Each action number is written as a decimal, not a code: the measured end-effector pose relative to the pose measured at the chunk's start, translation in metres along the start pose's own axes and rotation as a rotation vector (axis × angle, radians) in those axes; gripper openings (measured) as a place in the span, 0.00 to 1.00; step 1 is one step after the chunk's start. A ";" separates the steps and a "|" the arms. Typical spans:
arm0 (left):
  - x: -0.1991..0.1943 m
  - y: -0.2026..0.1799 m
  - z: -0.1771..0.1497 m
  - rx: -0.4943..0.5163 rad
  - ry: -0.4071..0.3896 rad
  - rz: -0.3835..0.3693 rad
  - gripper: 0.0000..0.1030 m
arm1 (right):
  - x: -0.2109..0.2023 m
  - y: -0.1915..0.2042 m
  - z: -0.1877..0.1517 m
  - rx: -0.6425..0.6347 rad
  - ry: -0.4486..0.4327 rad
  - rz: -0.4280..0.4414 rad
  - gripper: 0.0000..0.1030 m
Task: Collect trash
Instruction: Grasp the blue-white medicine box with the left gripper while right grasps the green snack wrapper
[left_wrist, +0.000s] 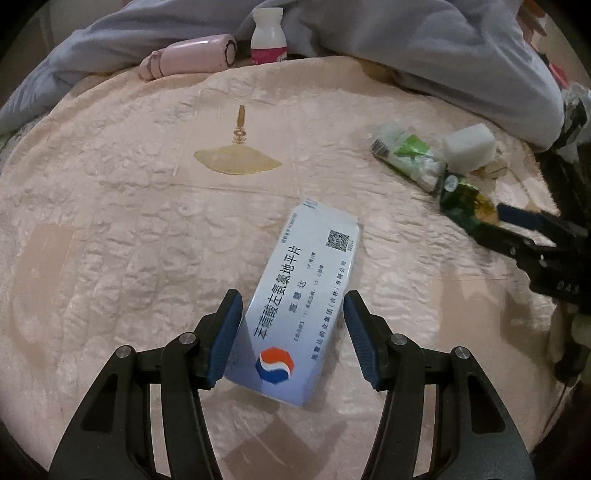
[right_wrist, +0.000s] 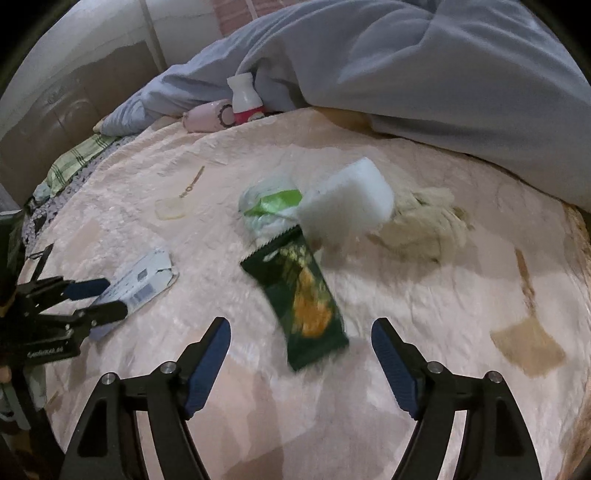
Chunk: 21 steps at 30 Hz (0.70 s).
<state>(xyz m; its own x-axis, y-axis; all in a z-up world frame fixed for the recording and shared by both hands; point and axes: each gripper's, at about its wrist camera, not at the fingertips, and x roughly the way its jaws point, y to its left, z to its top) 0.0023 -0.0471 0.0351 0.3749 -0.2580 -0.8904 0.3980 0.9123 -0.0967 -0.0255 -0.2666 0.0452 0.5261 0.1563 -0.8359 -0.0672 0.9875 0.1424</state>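
Two grippers, two bits of rubbish, both mid-approach on the pink bedspread (left_wrist: 110, 229). The left gripper (left_wrist: 293, 341) straddles the near end of a flattened medicine box (left_wrist: 303, 295) with its jaws parted. The left pad looks right up against the box edge and the right one shows a gap, so nothing is clamped yet. The right gripper (right_wrist: 301, 363) is spread wide with a dark green snack wrapper (right_wrist: 299, 299) lying between and just ahead of its tips, untouched.

Judging from this, the box wants a squeeze across its narrow width, coming down a bit more so the pads catch the edges instead of skating over the flat top. It's crushed thin, so I'd expect it to buckle if pinched hard.

The box's long axis runs away from the left gripper, leaning right, logo end nearest. The wrapper's long axis also runs away from its gripper, tilted left, with the serrated end far and tucked against a green-and-white packet (right_wrist: 269, 206) and white foam block (right_wrist: 347, 203).
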 end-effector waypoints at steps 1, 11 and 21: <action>0.003 -0.001 0.000 0.008 0.006 0.007 0.54 | 0.004 0.000 0.003 -0.005 0.007 -0.003 0.74; 0.005 -0.007 -0.001 -0.057 0.010 -0.024 0.47 | 0.020 0.013 0.004 -0.089 0.008 -0.058 0.23; -0.028 -0.048 -0.013 -0.063 -0.027 -0.092 0.45 | -0.045 0.001 -0.045 -0.036 -0.064 -0.016 0.15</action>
<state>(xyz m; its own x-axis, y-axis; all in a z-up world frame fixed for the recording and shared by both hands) -0.0378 -0.0791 0.0595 0.3618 -0.3493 -0.8643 0.3787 0.9023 -0.2061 -0.0877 -0.2718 0.0594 0.5800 0.1405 -0.8024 -0.0887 0.9900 0.1093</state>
